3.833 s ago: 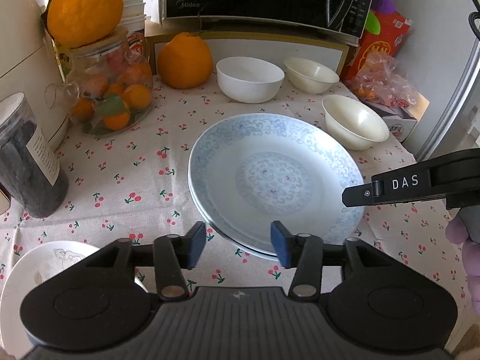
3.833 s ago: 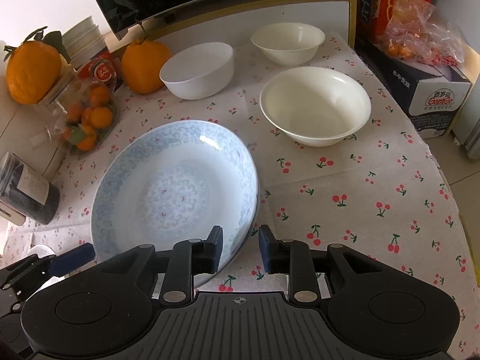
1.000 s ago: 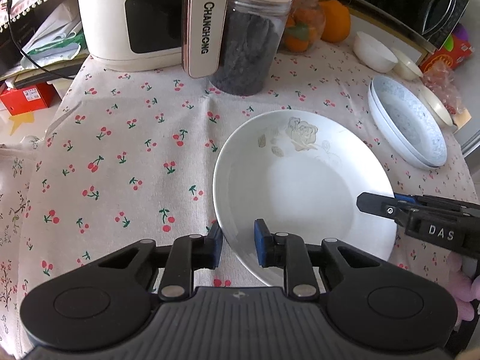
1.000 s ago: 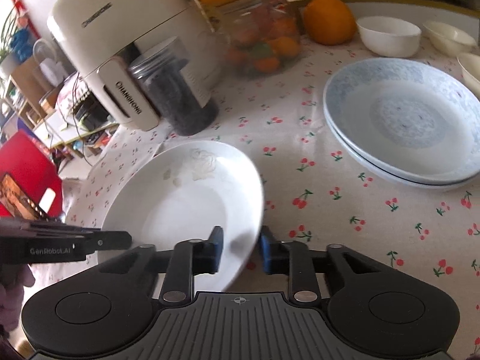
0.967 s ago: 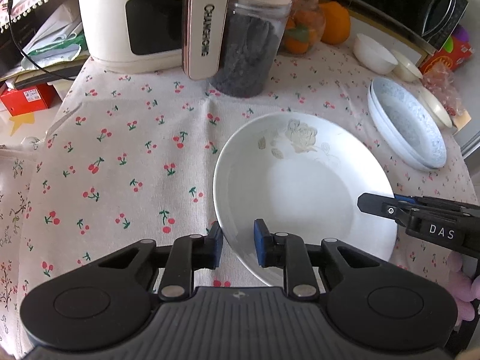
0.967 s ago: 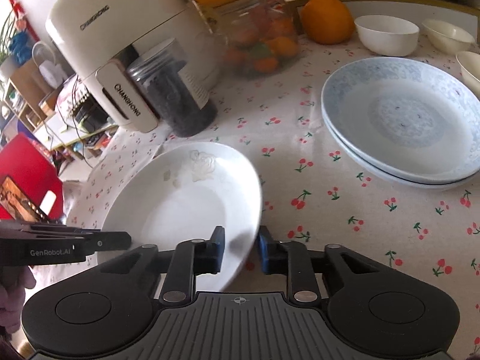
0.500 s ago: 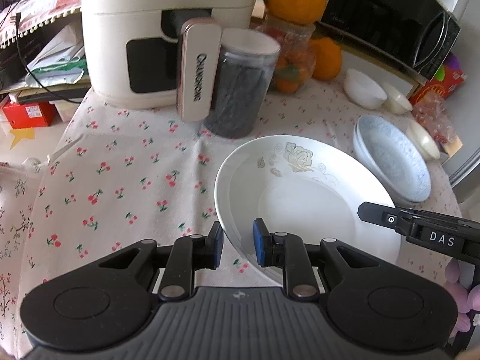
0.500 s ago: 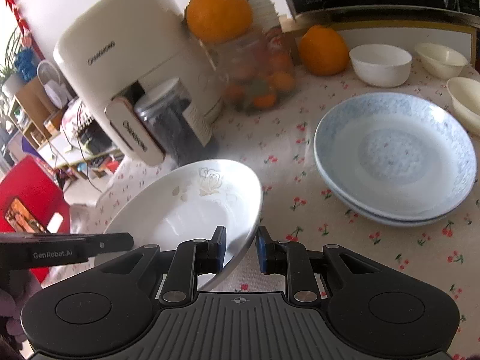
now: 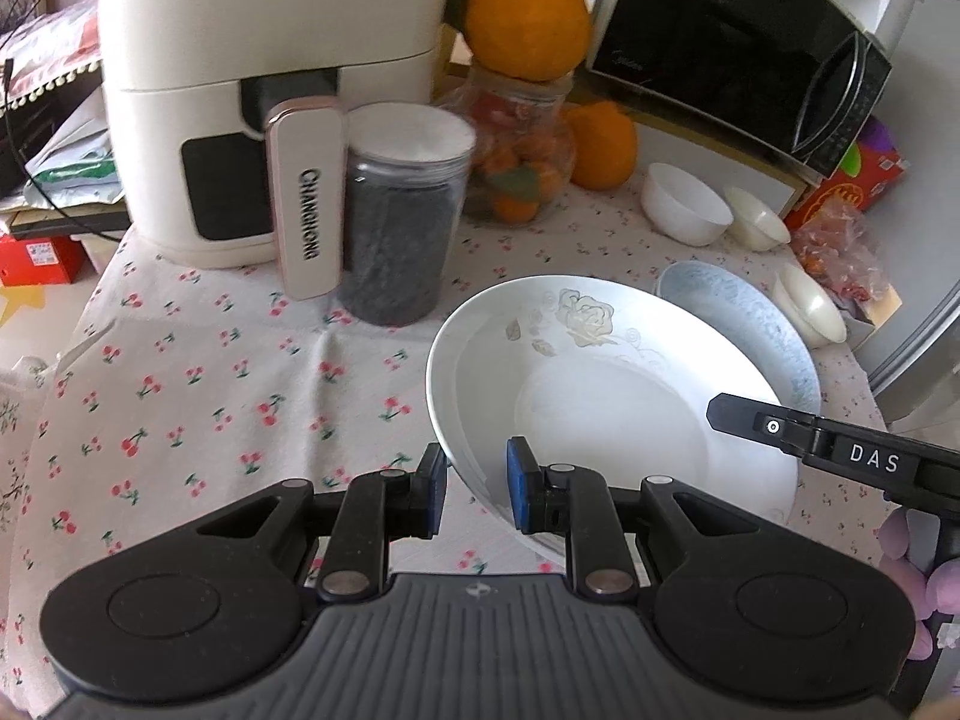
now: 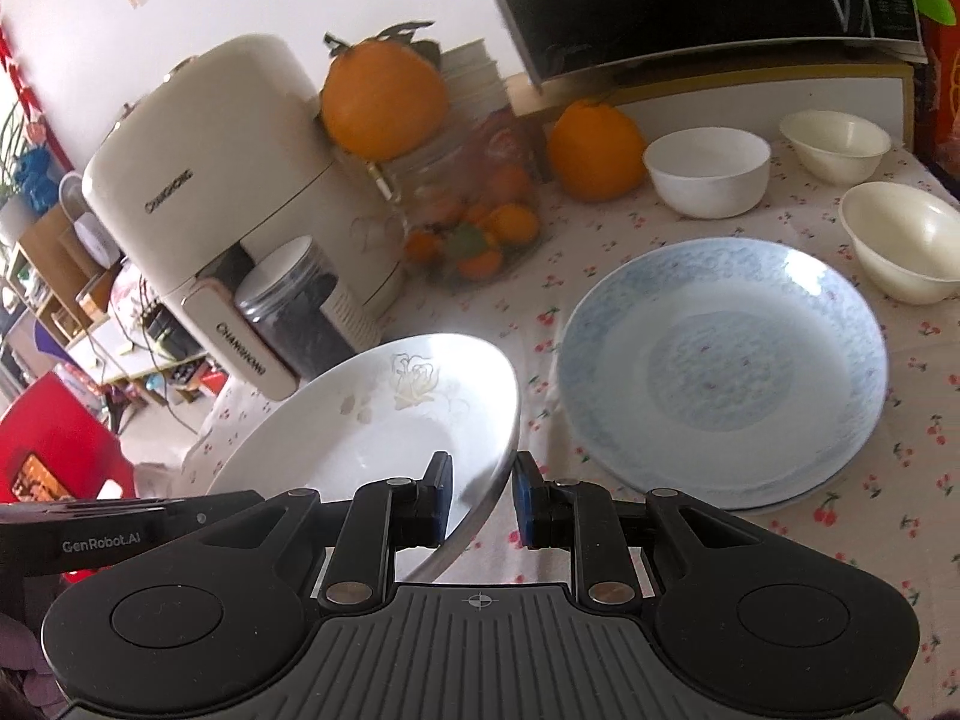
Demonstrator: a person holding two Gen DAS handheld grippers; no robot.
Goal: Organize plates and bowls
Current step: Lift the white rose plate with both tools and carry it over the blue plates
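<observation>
A white plate [image 9: 600, 372] bears a pale gold rose, the plate [image 10: 726, 360] at right is blue-patterned, the tablecloth [image 9: 198, 372] is cream with red cherries, and the bowls [image 10: 708, 177] at upper right are white and cream.

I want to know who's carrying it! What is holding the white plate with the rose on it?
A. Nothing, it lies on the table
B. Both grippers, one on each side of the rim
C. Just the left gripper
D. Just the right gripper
B. The left gripper and the right gripper each pinch the rim of the white plate, which is tilted above the tablecloth.
</observation>
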